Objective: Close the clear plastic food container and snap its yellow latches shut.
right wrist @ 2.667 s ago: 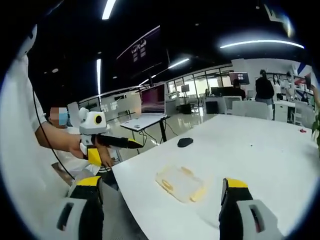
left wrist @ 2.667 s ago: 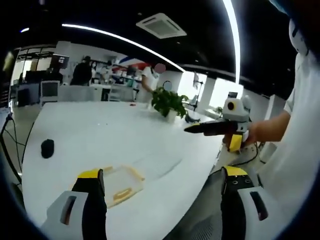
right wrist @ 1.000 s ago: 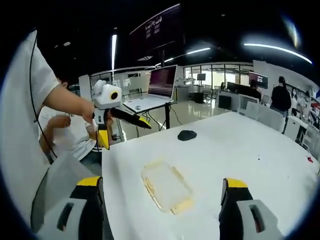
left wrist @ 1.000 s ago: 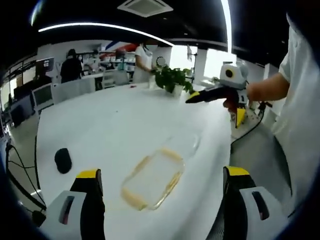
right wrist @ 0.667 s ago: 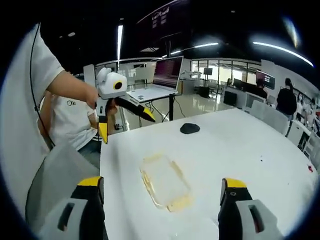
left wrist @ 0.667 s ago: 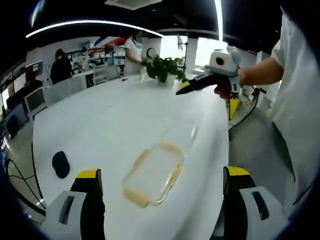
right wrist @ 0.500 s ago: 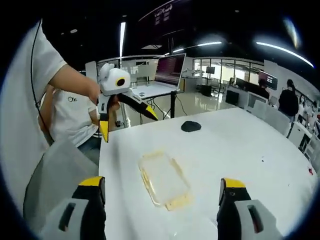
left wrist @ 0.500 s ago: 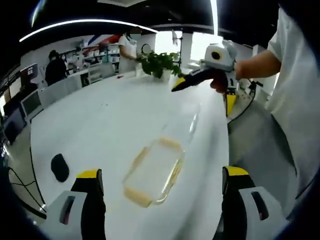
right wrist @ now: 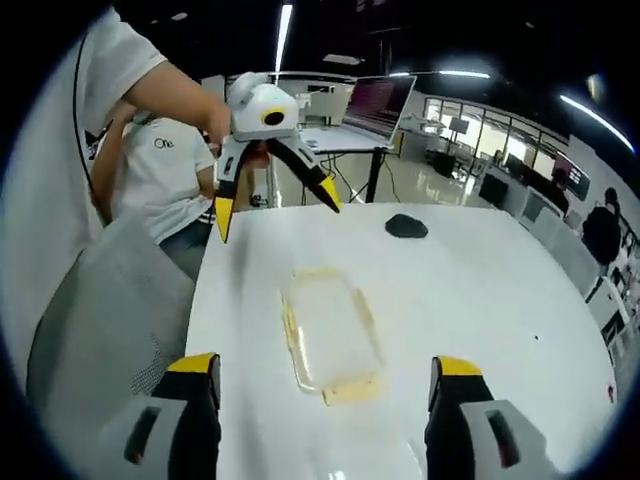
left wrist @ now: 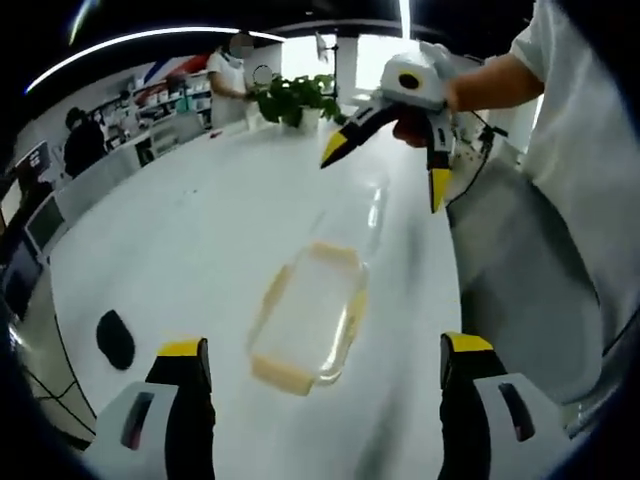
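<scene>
A clear container (left wrist: pixel 305 315) lies near the white tabletop (left wrist: pixel 190 230) edge, both grippers' jaws spread above it. The left gripper view catches a plant (left wrist: pixel 290 98); the right, a laptop (right wrist: pixel 370 105).

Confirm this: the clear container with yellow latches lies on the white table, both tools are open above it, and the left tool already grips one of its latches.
Not quite. The left tool grips nothing: the right gripper view shows it open in the air, apart from the clear container. The rest holds: the container lies on the white table, and the right tool is open too.
</scene>
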